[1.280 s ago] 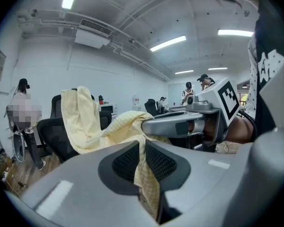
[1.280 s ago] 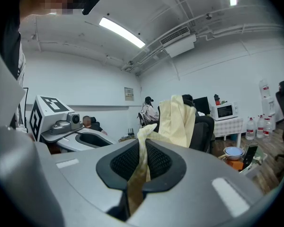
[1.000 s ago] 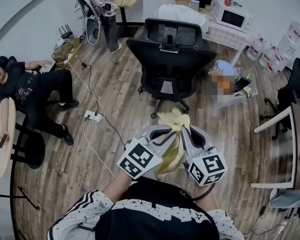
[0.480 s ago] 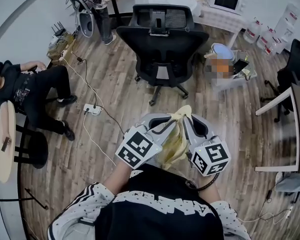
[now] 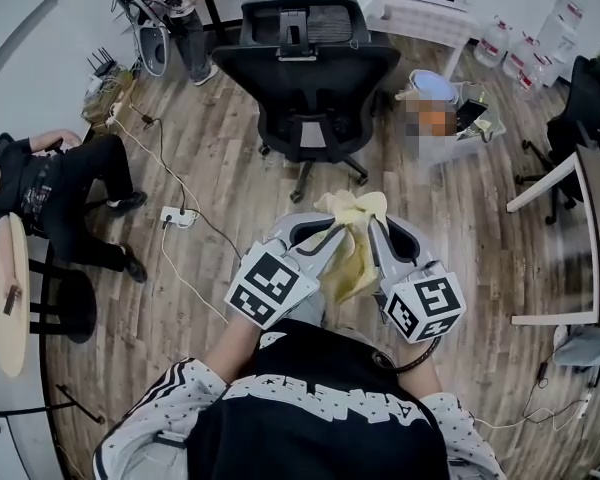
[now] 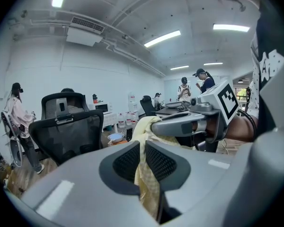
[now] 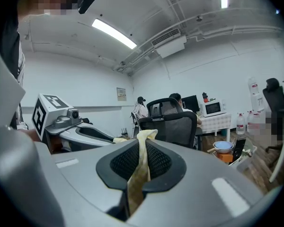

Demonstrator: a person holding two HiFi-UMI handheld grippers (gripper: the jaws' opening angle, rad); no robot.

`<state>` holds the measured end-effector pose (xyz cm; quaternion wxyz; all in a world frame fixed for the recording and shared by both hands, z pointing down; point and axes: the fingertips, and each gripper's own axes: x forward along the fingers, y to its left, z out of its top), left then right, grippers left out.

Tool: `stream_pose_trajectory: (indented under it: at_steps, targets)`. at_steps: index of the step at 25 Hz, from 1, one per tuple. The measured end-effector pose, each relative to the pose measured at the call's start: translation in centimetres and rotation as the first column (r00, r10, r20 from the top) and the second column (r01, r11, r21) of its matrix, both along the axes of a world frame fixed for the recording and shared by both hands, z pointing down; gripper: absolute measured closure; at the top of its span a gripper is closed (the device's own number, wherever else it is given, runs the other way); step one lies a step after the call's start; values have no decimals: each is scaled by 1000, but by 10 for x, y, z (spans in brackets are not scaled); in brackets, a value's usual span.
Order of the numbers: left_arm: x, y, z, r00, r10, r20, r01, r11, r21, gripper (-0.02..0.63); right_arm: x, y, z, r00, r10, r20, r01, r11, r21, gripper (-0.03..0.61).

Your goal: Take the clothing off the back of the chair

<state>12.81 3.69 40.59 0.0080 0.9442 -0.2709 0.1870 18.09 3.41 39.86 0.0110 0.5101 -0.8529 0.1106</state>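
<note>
A pale yellow garment [image 5: 352,240] hangs bunched between my two grippers, away from the black mesh office chair [image 5: 305,78], whose back is bare. My left gripper [image 5: 332,236] is shut on one edge of the cloth; in the left gripper view the yellow garment [image 6: 146,176] is pinched between the pads of the left gripper [image 6: 143,156]. My right gripper [image 5: 372,234] is shut on the other edge, and the garment [image 7: 138,171] pokes up through the right gripper [image 7: 142,161]. The chair [image 7: 173,122] stands ahead of both, apart from them.
A person in black [image 5: 65,183] sits at the left beside a round wooden table [image 5: 2,298]. A power strip [image 5: 175,215] and cables lie on the wood floor. A white desk [image 5: 565,238] stands right; a crate with a bowl [image 5: 442,118] lies beyond the chair.
Both grippers, still pinching the garment, have drawn back from the chair, which now sits higher and further left in the head view. The cloth is bunched higher between the tips.
</note>
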Motion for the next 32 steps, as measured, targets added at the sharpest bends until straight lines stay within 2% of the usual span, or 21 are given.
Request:
stream_pose_trajectory:
  at_steps: [32]
  targets:
    - [24,4,-3,1000,8,11,-8,1000,11,578,19,4,-1,1000,-9,-10,9,1000,3,540]
